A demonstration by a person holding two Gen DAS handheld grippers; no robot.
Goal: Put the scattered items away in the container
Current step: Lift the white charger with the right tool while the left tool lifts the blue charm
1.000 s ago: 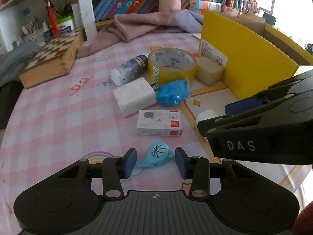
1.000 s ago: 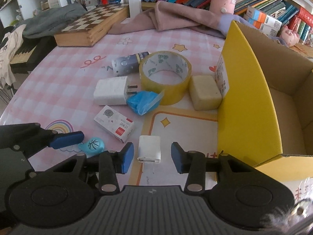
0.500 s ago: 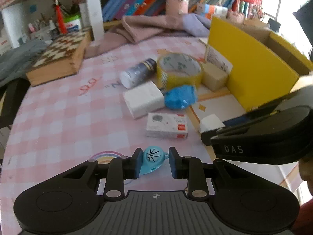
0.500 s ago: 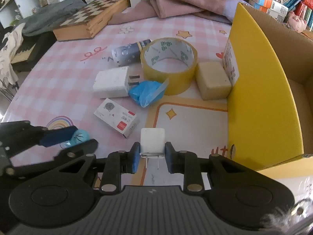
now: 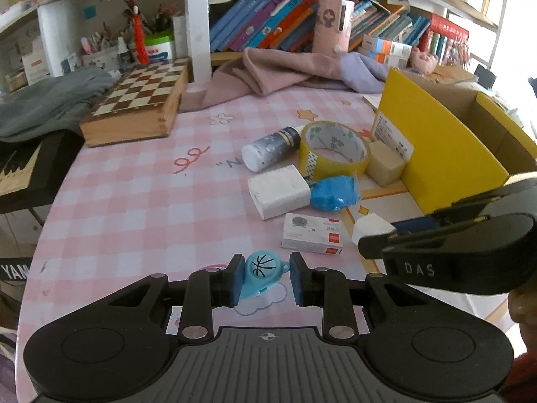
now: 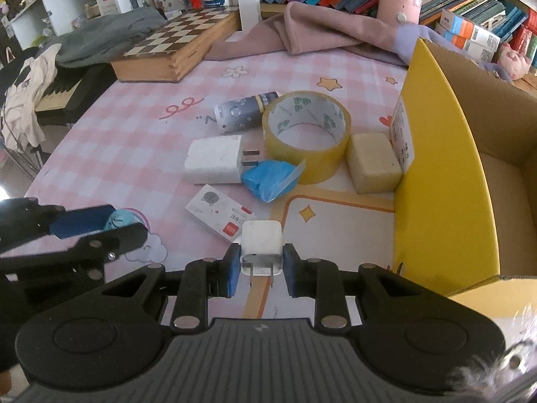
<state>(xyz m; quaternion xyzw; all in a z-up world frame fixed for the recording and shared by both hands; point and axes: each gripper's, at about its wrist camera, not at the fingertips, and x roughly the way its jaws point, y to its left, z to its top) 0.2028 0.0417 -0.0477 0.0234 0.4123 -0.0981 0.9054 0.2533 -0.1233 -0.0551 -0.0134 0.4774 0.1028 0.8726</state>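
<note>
1. Two grippers are seen over a pink checked tablecloth (image 5: 134,201), each with something pinched between its blue pads.
2. A light-blue basketball-print tape measure (image 5: 260,277) is clamped by the left gripper (image 5: 265,280); its small loop is pressed against the right pad, and it is held just above the cloud print on the cloth.
3. A small white plug adapter (image 6: 261,247) is gripped by the right gripper (image 6: 260,267), with its two metal prongs pointed back toward the camera.
4. In the left wrist view, the right gripper (image 5: 396,230) is seen from the side at the right edge, with the adapter (image 5: 371,228) at its tip.
5. Still on the table are a larger white charger (image 6: 214,159) lying flat, a crumpled blue packet (image 6: 268,179) touching it, and a flat white-and-red staple box (image 6: 220,215) just in front of both.
6. A roll of yellow tape (image 6: 307,136) is laid flat behind the packet, with a small dark patterned bottle (image 6: 241,112) lying on its side against it.
7. A cream block (image 6: 374,163) is set against the outer wall of the yellow cardboard box (image 6: 443,174), which stands open at the right.
8. A wooden chessboard case (image 6: 178,48) and a pink cloth (image 6: 319,32) are found at the far edge, below the shelved books (image 5: 268,20).
</note>
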